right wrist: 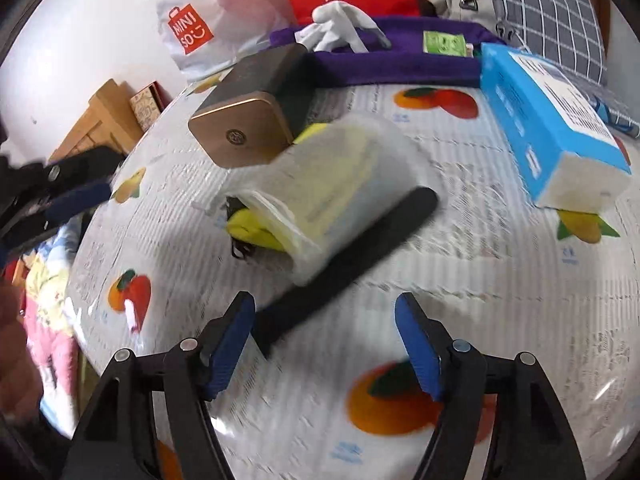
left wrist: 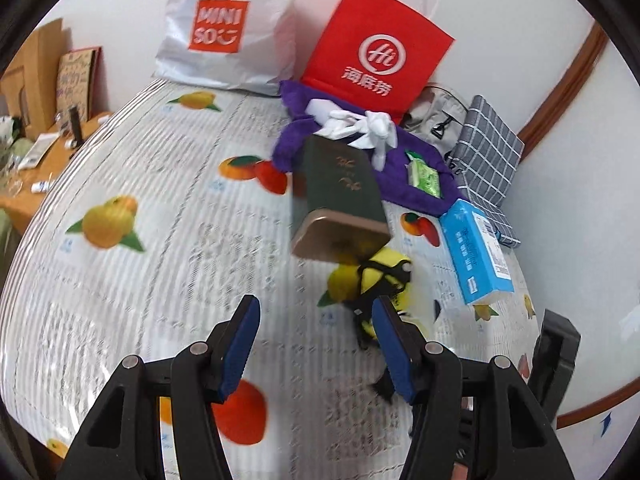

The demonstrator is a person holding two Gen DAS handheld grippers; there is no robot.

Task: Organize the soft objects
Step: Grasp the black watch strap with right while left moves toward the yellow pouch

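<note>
A yellow soft toy with black straps lies on the fruit-print cloth, just beyond my open, empty left gripper. In the right wrist view the toy lies partly under a clear plastic container with a black strip beside it. My right gripper is open and empty, just short of the black strip. A purple cloth with white gloves and a green packet on it lies further back. A dark green tin with a gold end lies between the purple cloth and the toy.
A blue tissue box and a grey checked pouch lie at the right. A red paper bag and a white Miniso bag stand against the wall. A wooden side table with clutter is left.
</note>
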